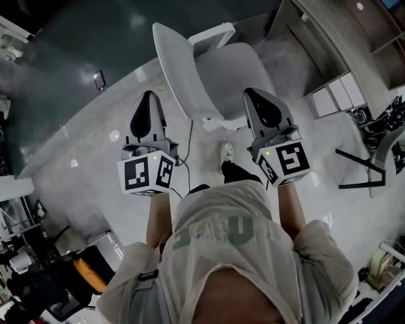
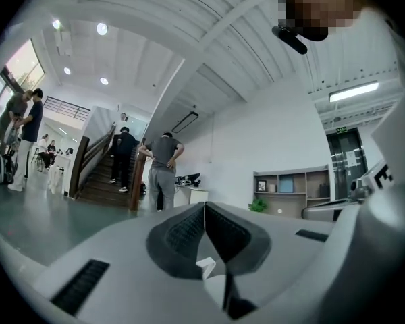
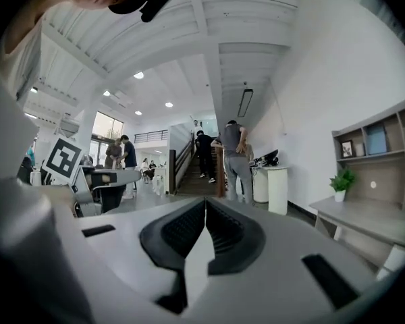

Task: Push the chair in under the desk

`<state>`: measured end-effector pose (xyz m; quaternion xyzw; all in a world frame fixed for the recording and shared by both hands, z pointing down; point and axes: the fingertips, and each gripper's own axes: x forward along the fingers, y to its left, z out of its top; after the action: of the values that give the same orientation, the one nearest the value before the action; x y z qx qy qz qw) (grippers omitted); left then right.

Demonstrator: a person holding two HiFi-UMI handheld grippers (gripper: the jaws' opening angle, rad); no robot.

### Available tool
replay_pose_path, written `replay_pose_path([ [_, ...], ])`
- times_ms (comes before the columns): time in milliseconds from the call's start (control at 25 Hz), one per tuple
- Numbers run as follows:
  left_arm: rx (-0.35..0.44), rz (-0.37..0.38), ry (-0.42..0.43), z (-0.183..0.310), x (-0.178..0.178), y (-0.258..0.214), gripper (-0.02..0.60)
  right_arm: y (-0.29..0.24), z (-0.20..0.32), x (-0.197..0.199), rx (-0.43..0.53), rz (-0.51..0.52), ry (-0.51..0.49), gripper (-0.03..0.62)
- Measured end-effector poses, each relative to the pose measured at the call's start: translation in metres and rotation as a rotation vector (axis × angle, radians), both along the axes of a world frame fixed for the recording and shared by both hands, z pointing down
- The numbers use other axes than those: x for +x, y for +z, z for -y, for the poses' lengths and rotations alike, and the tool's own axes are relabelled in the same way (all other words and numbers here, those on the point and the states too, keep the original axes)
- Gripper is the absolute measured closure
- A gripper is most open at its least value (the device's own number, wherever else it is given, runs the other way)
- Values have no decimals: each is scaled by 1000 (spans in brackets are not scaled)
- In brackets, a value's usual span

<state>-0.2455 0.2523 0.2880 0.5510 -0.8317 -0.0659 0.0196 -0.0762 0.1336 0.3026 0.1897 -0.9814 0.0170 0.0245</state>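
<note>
A pale grey office chair (image 1: 219, 79) stands on the glossy floor in front of me, its backrest (image 1: 177, 66) on the left side. The curved grey desk (image 1: 324, 29) runs along the upper right, beyond the chair. My left gripper (image 1: 148, 98) hovers just left of the backrest, shut and empty. My right gripper (image 1: 253, 94) hangs over the near right edge of the seat, also shut with nothing in it. In both gripper views the jaws meet in a closed line and point level into the room, with no chair in sight. The desk top (image 3: 368, 221) shows at the right.
White drawer units (image 1: 337, 93) sit under the desk, and a black stand (image 1: 364, 167) is on the floor at right. My shoe (image 1: 226, 152) is just behind the chair. Wall shelves (image 3: 374, 147), a white pedestal (image 3: 277, 187) and several people by a staircase (image 2: 163, 171) are farther off.
</note>
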Motion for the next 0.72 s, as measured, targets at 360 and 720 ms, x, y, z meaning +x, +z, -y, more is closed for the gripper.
replay_pose_path([
  [360,-43,-51,-111,50,-46,12,565,15,47,-52,-148,-8,-84,576],
  [720,-100,-118,-136,70,-78,38,561,40,42,-90,-305,-8,-155,574],
])
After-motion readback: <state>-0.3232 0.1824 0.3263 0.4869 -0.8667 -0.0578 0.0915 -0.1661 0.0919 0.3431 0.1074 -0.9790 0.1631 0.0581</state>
